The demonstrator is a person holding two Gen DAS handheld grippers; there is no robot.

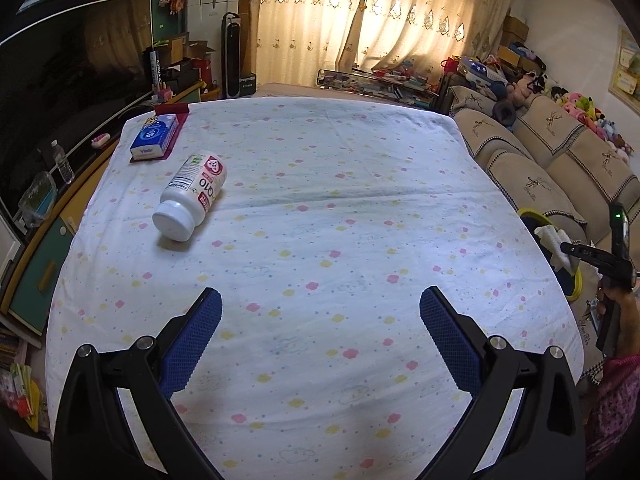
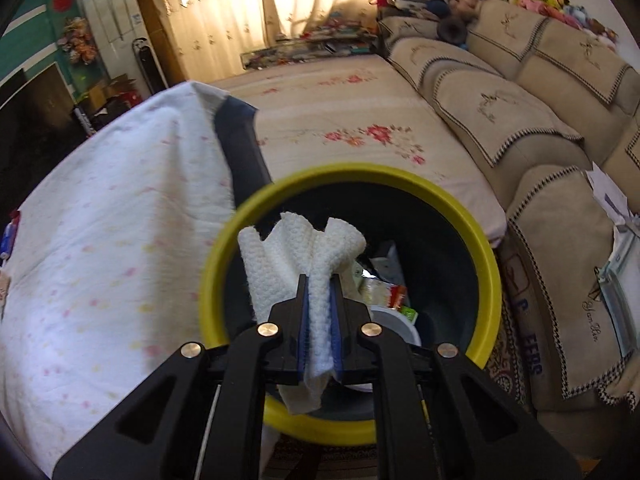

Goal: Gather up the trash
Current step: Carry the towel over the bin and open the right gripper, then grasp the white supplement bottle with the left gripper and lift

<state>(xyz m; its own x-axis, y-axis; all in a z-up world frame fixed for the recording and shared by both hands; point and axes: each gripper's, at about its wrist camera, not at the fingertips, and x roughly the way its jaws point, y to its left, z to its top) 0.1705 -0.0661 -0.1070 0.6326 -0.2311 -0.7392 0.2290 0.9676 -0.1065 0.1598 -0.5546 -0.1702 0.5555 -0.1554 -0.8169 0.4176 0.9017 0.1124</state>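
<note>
Right tool [image 2: 319,280], waffle-textured tissue [image 2: 296,256] pinched.

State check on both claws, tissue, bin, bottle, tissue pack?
left claw: open, empty, over the table
right claw: shut on the paper towel, above the bin
trash bin: open, trash inside
white bottle: on its side, cap on
tissue pack: flat on the table

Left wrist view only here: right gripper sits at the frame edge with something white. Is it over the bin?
Observer: Yes. The right gripper is shut on a white paper towel, held above the yellow-rimmed trash bin.
Operator: Bin empty?
Observer: No. A colourful wrapper and a white container lie inside.
Operator: Where does the bin stand?
Observer: On the floor, between the table's white cloth and the beige sofa.
</note>
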